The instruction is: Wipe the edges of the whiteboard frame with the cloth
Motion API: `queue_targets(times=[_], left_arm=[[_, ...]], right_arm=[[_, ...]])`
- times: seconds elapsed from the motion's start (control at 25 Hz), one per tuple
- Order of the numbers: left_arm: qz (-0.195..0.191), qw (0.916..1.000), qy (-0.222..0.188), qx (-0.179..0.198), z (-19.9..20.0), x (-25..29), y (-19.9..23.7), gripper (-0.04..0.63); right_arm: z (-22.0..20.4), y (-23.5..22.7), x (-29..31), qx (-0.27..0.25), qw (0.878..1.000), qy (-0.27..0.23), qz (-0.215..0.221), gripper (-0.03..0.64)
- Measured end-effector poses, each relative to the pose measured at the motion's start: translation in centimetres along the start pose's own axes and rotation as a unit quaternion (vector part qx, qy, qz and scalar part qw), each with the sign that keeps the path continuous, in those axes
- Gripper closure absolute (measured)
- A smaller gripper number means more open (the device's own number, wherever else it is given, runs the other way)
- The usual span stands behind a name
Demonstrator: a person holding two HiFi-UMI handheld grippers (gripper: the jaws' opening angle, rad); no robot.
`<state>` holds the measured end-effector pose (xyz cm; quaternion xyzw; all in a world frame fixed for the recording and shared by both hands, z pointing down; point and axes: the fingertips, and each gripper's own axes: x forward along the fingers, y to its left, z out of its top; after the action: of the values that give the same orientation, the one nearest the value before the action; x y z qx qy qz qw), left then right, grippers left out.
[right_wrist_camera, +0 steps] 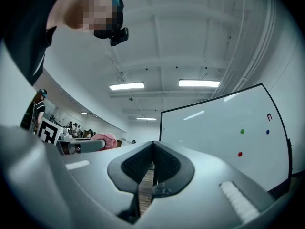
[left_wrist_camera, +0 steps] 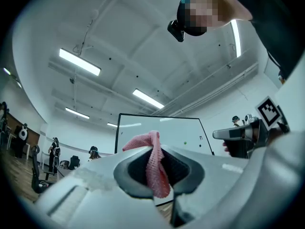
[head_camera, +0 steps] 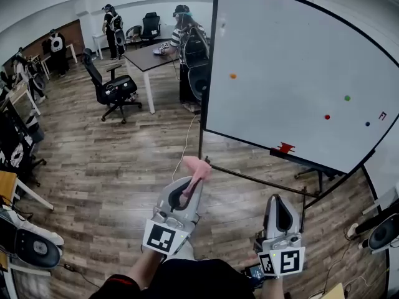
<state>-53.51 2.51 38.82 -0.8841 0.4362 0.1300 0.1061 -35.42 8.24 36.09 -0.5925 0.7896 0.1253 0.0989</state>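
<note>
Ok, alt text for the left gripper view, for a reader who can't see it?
The left claw is shut on a pink cloth that flops over its tip. Beyond it stands a black-framed whiteboard under a white ceiling with strip lights; the right claw shows at right.

Wood-plank floor (head_camera: 112,167), brown, greyed in patches. Black office chair (head_camera: 113,90) on castors, just beside a dark-topped table (head_camera: 148,57) with white legs. Person in a striped top (head_camera: 182,35) at the table's far end. Second person (head_camera: 113,25) standing further back. White cable (head_camera: 185,143) trailing across the floor. Strip lights (left_wrist_camera: 79,62) on a white ceiling.
</note>
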Motion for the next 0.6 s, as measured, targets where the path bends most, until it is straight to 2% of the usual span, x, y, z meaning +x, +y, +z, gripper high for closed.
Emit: queue_targets(times=[0.12, 0.32, 0.6], left_arm=[[-0.008, 0.9997, 0.0, 0.021, 0.0, 0.7, -0.7, 0.571], [-0.032, 0.996, -0.032, 0.077, 0.9, 2.5, -2.1, 0.571], [-0.041, 0.9962, -0.036, 0.068, -1.5, 6.5, -1.2, 0.571]], right_arm=[[-0.1, -0.2, -0.2, -0.009, 1.0, 0.001, -0.001, 0.617], [-0.6, -1.0, 0.0, -0.019, 1.0, 0.001, -0.005, 0.617], [-2.3, -3.3, 3.3, -0.031, 1.0, -0.005, -0.004, 0.615]])
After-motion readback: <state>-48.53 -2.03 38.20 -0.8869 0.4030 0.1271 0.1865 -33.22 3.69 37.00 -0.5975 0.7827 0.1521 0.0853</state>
